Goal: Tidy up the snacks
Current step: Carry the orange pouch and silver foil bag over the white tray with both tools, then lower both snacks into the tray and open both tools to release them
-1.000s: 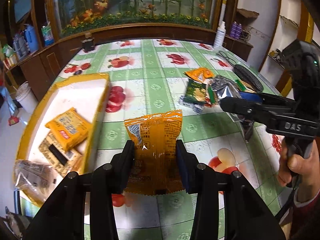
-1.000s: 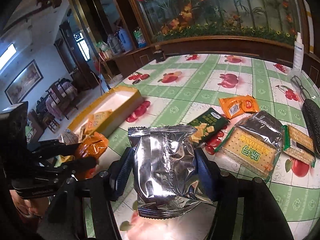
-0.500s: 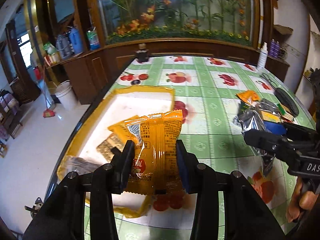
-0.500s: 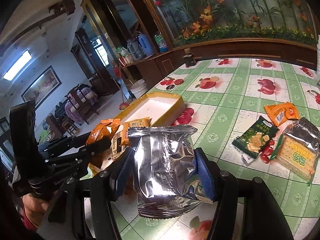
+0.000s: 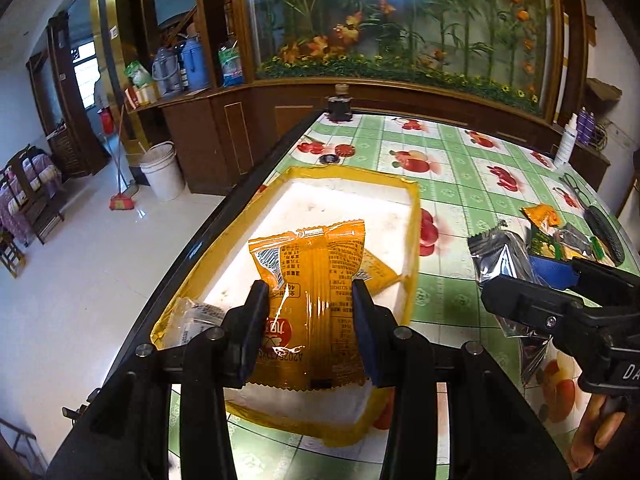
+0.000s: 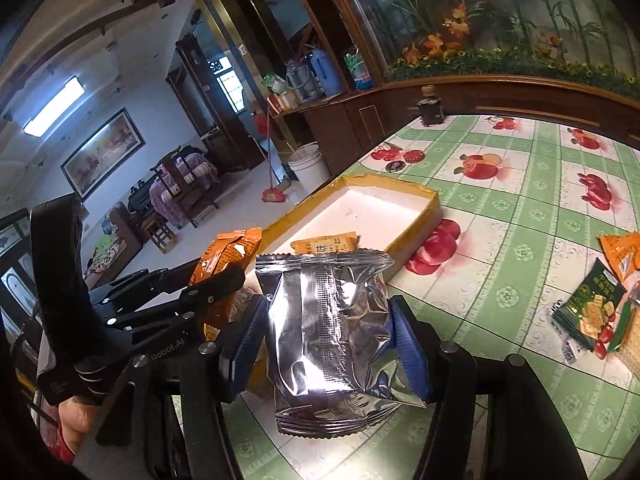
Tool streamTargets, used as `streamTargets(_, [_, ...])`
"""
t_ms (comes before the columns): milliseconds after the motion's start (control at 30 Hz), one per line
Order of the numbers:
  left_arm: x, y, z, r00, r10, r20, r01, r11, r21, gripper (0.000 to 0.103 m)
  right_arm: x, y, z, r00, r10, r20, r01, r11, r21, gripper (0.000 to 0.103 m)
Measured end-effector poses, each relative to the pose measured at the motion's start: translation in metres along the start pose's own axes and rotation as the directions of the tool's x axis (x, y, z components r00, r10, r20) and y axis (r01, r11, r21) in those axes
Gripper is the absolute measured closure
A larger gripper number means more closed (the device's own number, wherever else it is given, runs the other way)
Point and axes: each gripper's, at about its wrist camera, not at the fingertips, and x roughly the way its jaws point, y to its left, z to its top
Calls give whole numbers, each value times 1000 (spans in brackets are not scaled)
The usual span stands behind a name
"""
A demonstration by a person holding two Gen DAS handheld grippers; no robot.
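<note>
My left gripper (image 5: pixel 310 312) is shut on an orange snack packet (image 5: pixel 312 280) and holds it above the near end of the yellow-rimmed white tray (image 5: pixel 412 216). The tray holds another orange packet (image 5: pixel 378 270) and a clear-wrapped snack (image 5: pixel 196 316). My right gripper (image 6: pixel 326 332) is shut on a silver foil snack bag (image 6: pixel 332 320), held above the table just right of the tray (image 6: pixel 416 216). The silver bag also shows in the left wrist view (image 5: pixel 502 260), and the orange packet in the right wrist view (image 6: pixel 224 256).
Several loose snacks lie on the green fruit-print tablecloth at the right: an orange packet (image 6: pixel 622 246), a green cracker pack (image 6: pixel 588 306). A dark bottle (image 5: pixel 339 106) stands at the far edge. The table's left edge drops to the floor.
Both grippers moved left toward the tray with their packets. The orange packet went from over the tablecloth to over the tray's near end; the silver bag came close beside the tray.
</note>
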Motion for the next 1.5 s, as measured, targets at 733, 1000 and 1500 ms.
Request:
streamTargets(733, [32, 45, -14, 997, 22, -73, -30, 994, -106, 64, 80, 20, 22, 998, 34, -60, -34, 999, -3, 41])
streamTargets(1000, [36, 42, -14, 997, 28, -70, -35, 995, -95, 64, 109, 26, 33, 998, 28, -62, -28, 1000, -9, 41])
streamTargets(1500, [44, 36, -12, 997, 27, -68, -32, 997, -75, 64, 129, 16, 34, 997, -31, -70, 30, 999, -13, 40])
